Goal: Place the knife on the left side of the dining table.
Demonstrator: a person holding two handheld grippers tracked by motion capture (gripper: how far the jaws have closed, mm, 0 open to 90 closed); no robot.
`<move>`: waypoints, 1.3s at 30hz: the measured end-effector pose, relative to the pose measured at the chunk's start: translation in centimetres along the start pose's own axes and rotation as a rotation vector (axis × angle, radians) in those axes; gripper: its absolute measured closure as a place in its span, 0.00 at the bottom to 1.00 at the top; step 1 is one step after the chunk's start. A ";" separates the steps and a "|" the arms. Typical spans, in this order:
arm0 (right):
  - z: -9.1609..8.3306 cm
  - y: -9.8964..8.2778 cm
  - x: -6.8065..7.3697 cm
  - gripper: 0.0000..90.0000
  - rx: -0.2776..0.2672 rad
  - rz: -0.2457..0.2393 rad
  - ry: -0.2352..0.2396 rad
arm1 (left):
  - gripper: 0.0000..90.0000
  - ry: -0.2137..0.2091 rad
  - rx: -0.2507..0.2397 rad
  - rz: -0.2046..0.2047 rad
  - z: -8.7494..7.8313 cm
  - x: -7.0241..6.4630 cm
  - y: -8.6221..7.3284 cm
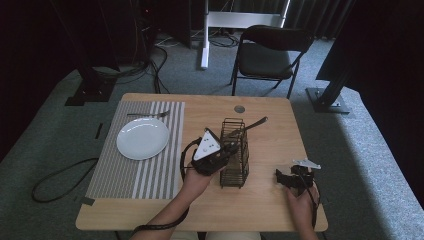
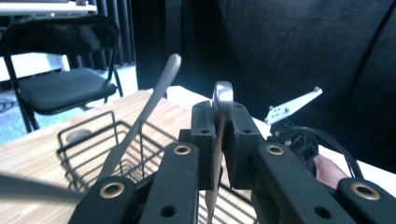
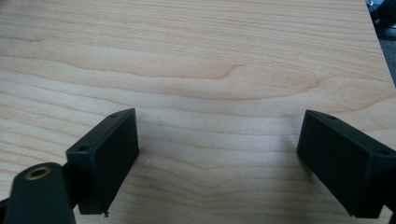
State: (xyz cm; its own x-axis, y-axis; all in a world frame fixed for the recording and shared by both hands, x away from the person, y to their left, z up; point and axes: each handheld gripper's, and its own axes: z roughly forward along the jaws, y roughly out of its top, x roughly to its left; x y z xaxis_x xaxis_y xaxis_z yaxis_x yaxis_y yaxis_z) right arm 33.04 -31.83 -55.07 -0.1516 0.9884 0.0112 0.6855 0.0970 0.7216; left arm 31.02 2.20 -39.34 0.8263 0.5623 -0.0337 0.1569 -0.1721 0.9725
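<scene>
A: What is being held by the left tongs (image 2: 223,140), and where is it being kept?

B: A piece of metal cutlery (image 2: 222,100) is being clamped between the two black pads, by the upper part of its handle, with the rounded handle end showing just above them. It is being held upright over the wire caddy (image 1: 235,152), which is standing near the middle of the counter (image 1: 260,205). Its working end is hidden below the pads, so whether it is a knife or a spoon cannot be told.

A: How is it likely to be handling?

B: It is being judged as light, stiff and not fragile. The polished steel is probably slippery, and the handle is thin, so a swing or a twist between the flat pads is being considered the main risk.

A: Is the hold being taken at a good place?

B: The flat faces of the handle are being pressed, which is suiting the pads. A hold nearer the middle would probably be steadying it more.

A: And the rest?

B: A second utensil (image 2: 154,100) is being left leaning in the caddy. The right tongs (image 3: 217,163) are being kept wide apart and empty over bare wood. A plate (image 1: 143,138) and a fork (image 1: 147,115) are lying on the striped placemat (image 1: 135,175).
</scene>
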 end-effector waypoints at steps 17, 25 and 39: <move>0.0 0.0 0.0 0.13 -0.001 0.000 0.000 | 0.93 0.004 -0.102 -0.044 2.5 0.7 -0.5; 0.0 0.0 0.0 0.13 0.000 0.003 0.000 | 0.93 -0.002 -0.061 -0.021 1.9 0.2 0.1; 0.0 0.0 0.0 0.13 0.001 0.001 0.000 | 0.93 0.005 -0.096 -0.008 -1.2 -0.7 3.6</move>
State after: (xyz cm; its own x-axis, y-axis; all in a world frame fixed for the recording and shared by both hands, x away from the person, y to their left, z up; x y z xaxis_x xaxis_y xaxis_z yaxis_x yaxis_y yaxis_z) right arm 33.03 -31.82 -55.06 -0.1507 0.9885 0.0118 0.6862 0.0960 0.7211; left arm 30.40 2.18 -35.51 0.8224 0.5675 -0.0411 0.1109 -0.0890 0.9898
